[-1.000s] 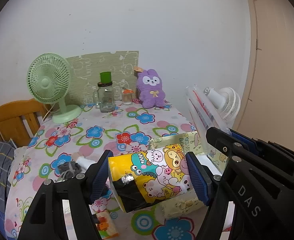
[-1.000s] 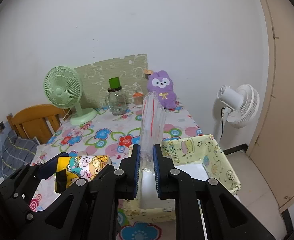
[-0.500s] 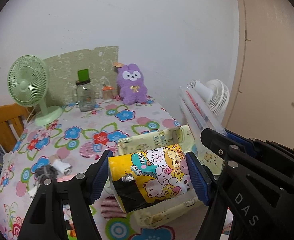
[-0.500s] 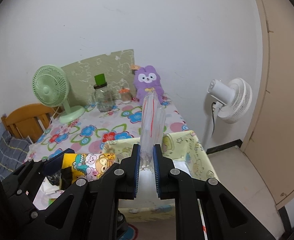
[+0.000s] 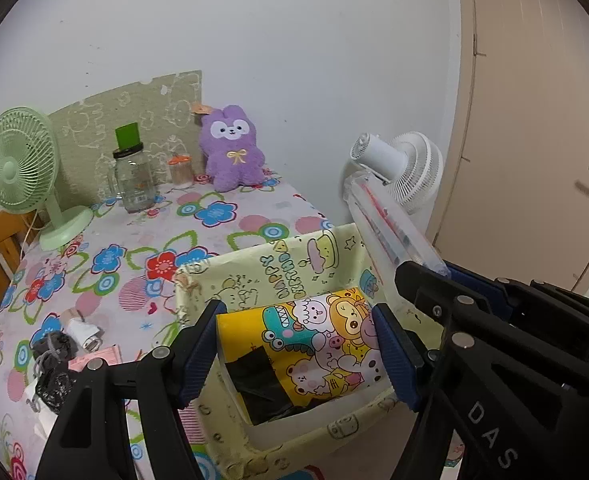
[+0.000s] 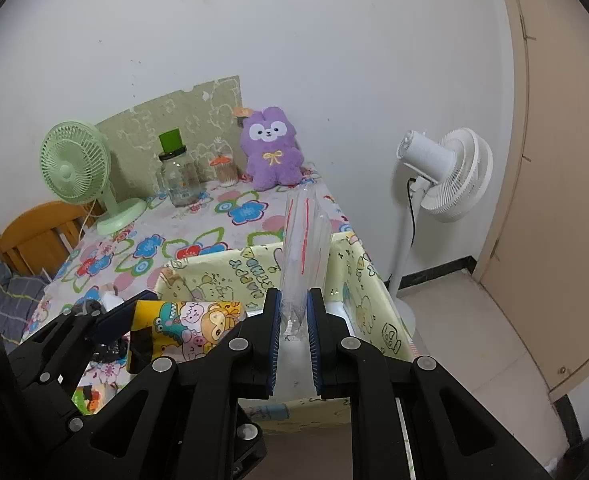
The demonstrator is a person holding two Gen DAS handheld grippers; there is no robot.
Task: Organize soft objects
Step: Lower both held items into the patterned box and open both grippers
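My left gripper (image 5: 298, 344) is shut on a yellow cartoon-print soft pack (image 5: 306, 348) and holds it over the pale yellow fabric box (image 5: 262, 268) at the table's near right corner. The pack also shows in the right wrist view (image 6: 186, 328). My right gripper (image 6: 294, 316) is shut on a clear plastic bag with a red stripe (image 6: 304, 248), held upright above the same box (image 6: 374, 304). The bag shows in the left wrist view (image 5: 390, 232) too. A purple plush bunny (image 5: 232, 148) sits at the back of the table.
A green desk fan (image 5: 18, 172), a glass jar with a green lid (image 5: 132, 176) and a small jar (image 5: 180, 170) stand at the back. Black cords, a white plug and pink paper (image 5: 66, 352) lie at the left. A white floor fan (image 6: 446, 172) stands beside the table.
Both grippers moved right and forward with their loads, so the fabric box is now directly under them. The pack has come down to the box's opening.
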